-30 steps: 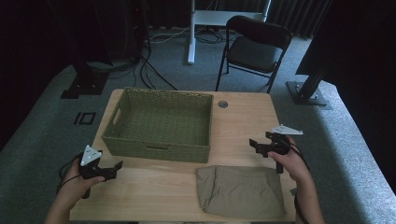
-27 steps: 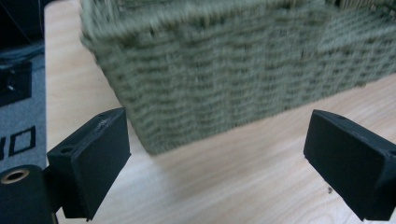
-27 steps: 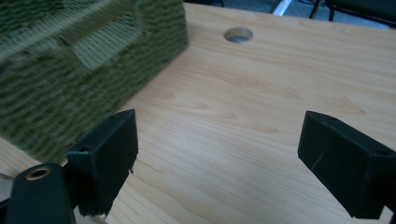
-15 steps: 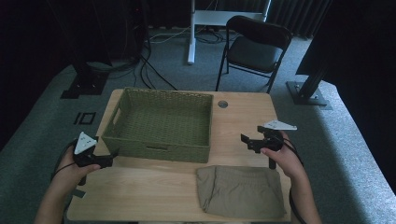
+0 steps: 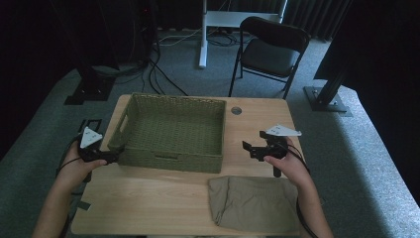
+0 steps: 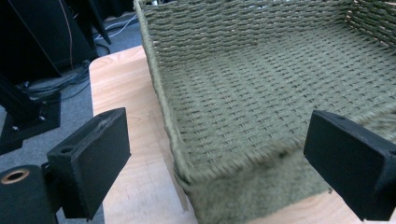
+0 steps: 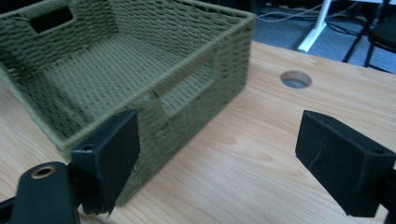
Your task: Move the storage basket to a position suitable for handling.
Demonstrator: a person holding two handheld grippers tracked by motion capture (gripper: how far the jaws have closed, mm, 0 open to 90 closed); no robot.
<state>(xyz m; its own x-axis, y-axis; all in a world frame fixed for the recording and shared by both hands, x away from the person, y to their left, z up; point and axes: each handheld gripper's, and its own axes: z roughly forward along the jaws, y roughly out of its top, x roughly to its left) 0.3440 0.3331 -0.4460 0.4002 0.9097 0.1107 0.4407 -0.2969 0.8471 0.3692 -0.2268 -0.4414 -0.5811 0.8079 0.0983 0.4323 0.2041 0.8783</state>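
An olive woven basket (image 5: 168, 159) with nothing in it stands at the back middle of the wooden table (image 5: 148, 198). A folded khaki cloth (image 5: 255, 203) lies flat at the front right. My left gripper (image 5: 113, 157) is open at the basket's near left corner. In the left gripper view the jaws of the left gripper (image 6: 224, 144) stand wide on either side of that basket (image 6: 233, 28) corner, without touching it. My right gripper (image 5: 249, 148) is open just right of the basket. The right gripper (image 7: 224, 140) faces the basket (image 7: 187, 93) side wall and its handle slot.
A round cable hole (image 5: 236, 110) sits in the table behind the right gripper, seen as the hole (image 7: 295, 79) in the right gripper view. A black folding chair (image 5: 270, 49) and stand legs are on the carpet beyond. Bare wood lies in front of the basket.
The left gripper moved forward from the table's front left up to the basket's near left corner. The right gripper moved left toward the basket's right wall.
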